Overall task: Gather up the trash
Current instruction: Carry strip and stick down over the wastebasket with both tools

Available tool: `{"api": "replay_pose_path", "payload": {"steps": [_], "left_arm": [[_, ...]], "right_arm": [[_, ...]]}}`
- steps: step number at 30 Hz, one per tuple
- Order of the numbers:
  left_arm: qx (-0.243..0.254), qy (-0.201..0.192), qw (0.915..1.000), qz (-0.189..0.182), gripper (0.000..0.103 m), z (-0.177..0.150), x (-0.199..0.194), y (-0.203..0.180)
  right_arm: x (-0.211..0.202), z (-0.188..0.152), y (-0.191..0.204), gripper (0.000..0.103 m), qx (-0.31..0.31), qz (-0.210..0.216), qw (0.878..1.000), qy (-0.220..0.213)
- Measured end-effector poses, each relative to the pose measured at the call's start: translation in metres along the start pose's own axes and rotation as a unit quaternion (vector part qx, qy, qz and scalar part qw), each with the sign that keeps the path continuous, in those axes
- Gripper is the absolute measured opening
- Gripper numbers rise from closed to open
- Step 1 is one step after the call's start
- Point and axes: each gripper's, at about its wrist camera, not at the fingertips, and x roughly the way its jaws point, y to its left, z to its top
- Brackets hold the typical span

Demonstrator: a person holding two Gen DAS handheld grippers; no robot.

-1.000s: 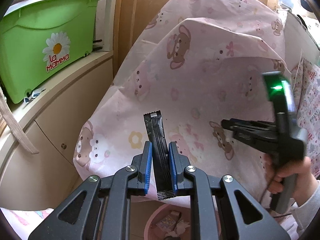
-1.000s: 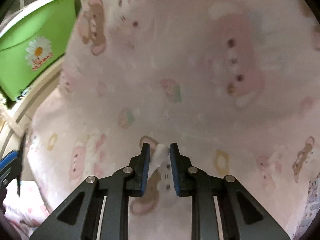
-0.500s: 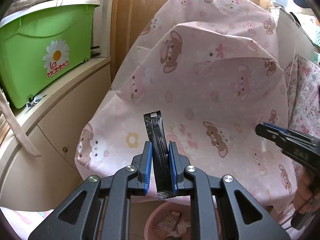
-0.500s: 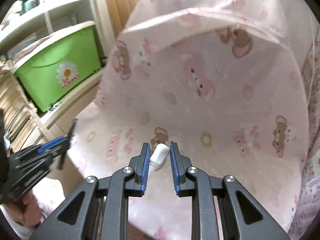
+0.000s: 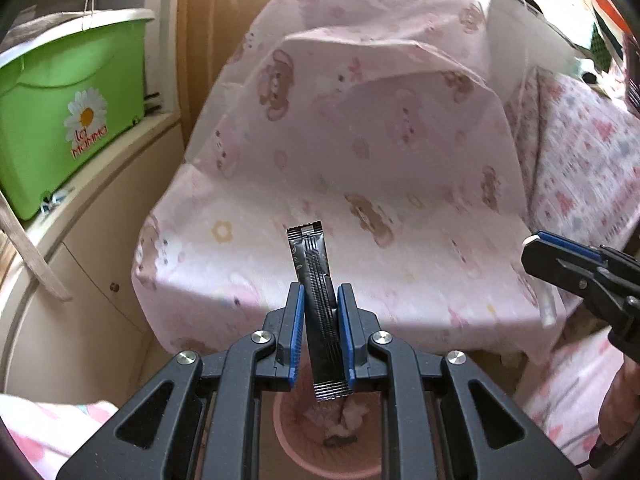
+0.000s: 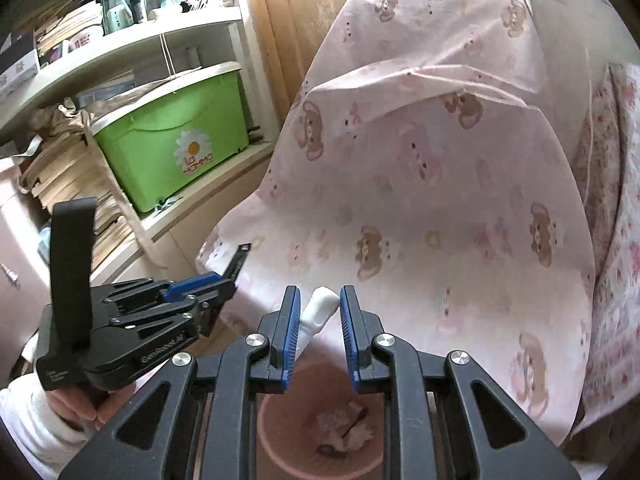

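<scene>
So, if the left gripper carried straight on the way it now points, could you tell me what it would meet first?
Probably the pink bear-print sheet draped ahead of the left gripper, beyond the black sachet it holds. Depth is hard to judge; the pink bin sits below that line.

Left tool [image 5: 318, 312]: pitched downward, blue-padded fingers [image 5: 297, 320] nearly together, clamped on a thin item standing upright between them. Right tool [image 6: 319, 316]: pitched downward, fingers [image 6: 291, 320] slightly wider, pinching a small white piece at their tips. Each tool appears at the edge of the other's view, side by side. A white-sleeved hand [image 6: 80, 404] grips the left tool's handle
</scene>
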Motion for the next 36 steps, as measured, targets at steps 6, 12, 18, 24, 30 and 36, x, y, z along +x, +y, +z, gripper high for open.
{"api": "replay_pose_path", "payload": {"steps": [6, 12, 18, 24, 30, 36], "left_arm": [[0.008, 0.059, 0.9979, -0.027, 0.016, -0.021, 0.014, -0.012], [-0.001, 0.116, 0.9922, -0.045, 0.016, -0.036, 0.033, -0.014], [-0.024, 0.207, 0.975, -0.078, 0.016, -0.058, 0.063, -0.015], [-0.003, 0.24, 0.9703, -0.031, 0.017, -0.077, 0.088, -0.019], [-0.046, 0.28, 0.9586, -0.03, 0.016, -0.088, 0.108, -0.006], [-0.053, 0.312, 0.9484, -0.016, 0.016, -0.098, 0.129, 0.004]], "right_arm": [[0.009, -0.031, 0.002, 0.022, 0.019, -0.01, 1.0, 0.02], [0.029, -0.048, 0.0, 0.022, 0.017, -0.018, 0.998, 0.049], [0.055, -0.064, -0.006, 0.022, 0.019, -0.039, 0.995, 0.089], [0.081, -0.081, -0.007, 0.022, 0.011, -0.059, 0.99, 0.125], [0.109, -0.098, 0.001, 0.022, -0.012, -0.075, 0.984, 0.163], [0.138, -0.117, 0.001, 0.022, -0.012, -0.091, 0.975, 0.2]]}}
